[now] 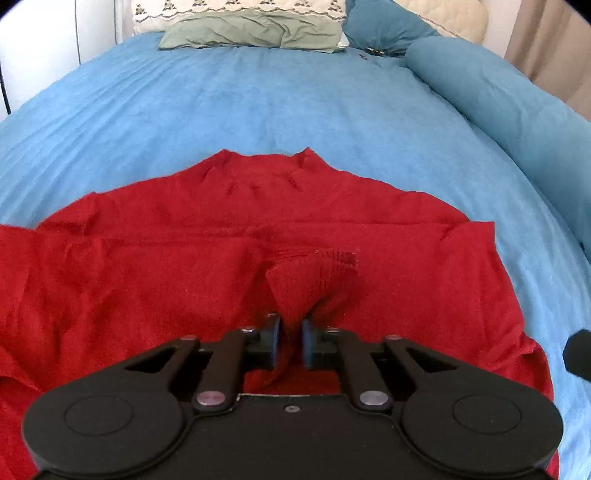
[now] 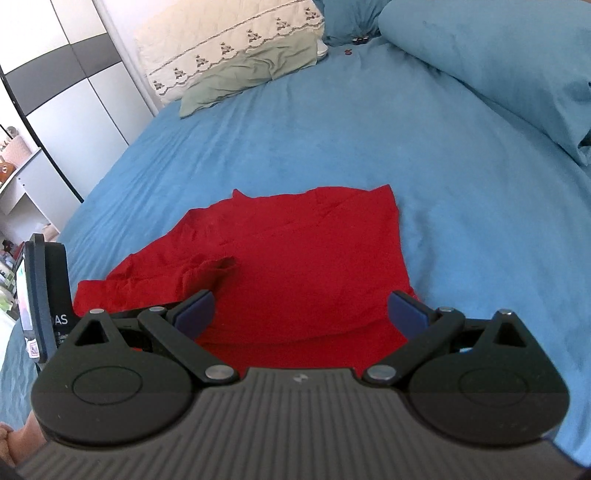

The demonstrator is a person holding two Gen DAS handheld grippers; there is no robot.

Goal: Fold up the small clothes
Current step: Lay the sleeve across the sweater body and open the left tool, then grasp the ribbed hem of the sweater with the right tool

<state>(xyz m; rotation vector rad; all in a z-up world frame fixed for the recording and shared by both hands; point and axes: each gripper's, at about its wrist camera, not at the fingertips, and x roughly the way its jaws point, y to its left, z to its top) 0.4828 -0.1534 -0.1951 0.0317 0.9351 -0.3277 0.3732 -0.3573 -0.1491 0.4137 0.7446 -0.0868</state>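
A red knit sweater (image 1: 147, 277) lies spread on the blue bedspread (image 1: 258, 110), its neck pointing away from me. One sleeve is folded in across the body, and its ribbed cuff (image 1: 314, 277) stands up in a bunched cone that runs between the blue pads of my left gripper (image 1: 291, 338). The pads stand a little apart, and the cuff sits loosely in the gap. In the right wrist view my right gripper (image 2: 301, 314) hangs wide open over the sweater's (image 2: 314, 258) near part with nothing between its fingers. The sleeve cuff (image 2: 214, 267) lies to its left.
A green pillow (image 1: 251, 33) and a cream embroidered one lie at the head of the bed. A rolled blue duvet (image 1: 498, 99) runs along the right side. A grey and white wardrobe (image 2: 55, 74) stands left of the bed. A black device (image 2: 44, 295) shows at the left edge.
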